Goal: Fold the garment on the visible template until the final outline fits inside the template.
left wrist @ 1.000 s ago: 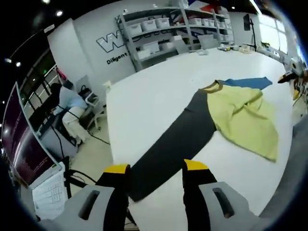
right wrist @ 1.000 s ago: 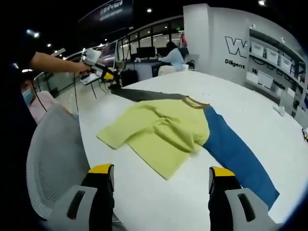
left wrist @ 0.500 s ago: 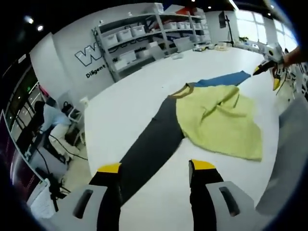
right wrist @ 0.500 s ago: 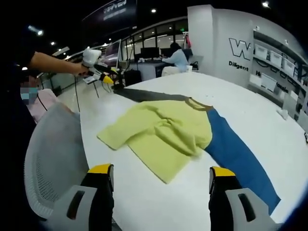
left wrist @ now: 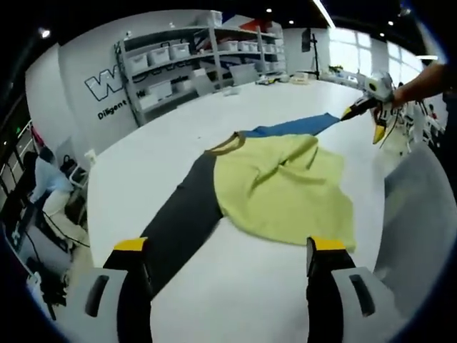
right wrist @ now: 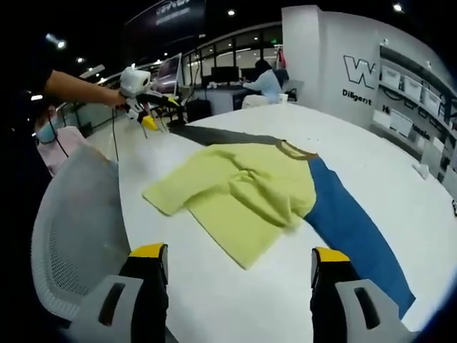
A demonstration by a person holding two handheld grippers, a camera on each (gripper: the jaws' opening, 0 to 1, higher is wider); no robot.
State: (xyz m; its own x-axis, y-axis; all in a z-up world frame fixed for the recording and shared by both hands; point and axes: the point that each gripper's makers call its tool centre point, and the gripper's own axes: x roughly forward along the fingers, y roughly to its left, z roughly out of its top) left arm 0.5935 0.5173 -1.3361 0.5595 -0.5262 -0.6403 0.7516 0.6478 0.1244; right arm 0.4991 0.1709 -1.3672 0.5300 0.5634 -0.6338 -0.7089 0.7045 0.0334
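both claws, left [left wrist: 225, 250] and right [right wrist: 239, 254], spread and holding nothing; pulled back above shirt [left wrist: 285, 189], still unfolded, next fold unstarted.

White table [left wrist: 235, 286]: large, rounded edge. Lying flat on it: yellow-green shirt [left wrist: 285, 189], rumpled, brown collar; dark grey strip [left wrist: 178, 221] and blue strip [right wrist: 350, 229], one running out from each side beneath the shirt.

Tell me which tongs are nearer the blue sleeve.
Right. The right tongs hang open over the table edge beside the blue sleeve. The left tongs hang open by the dark sleeve, across the yellow body.
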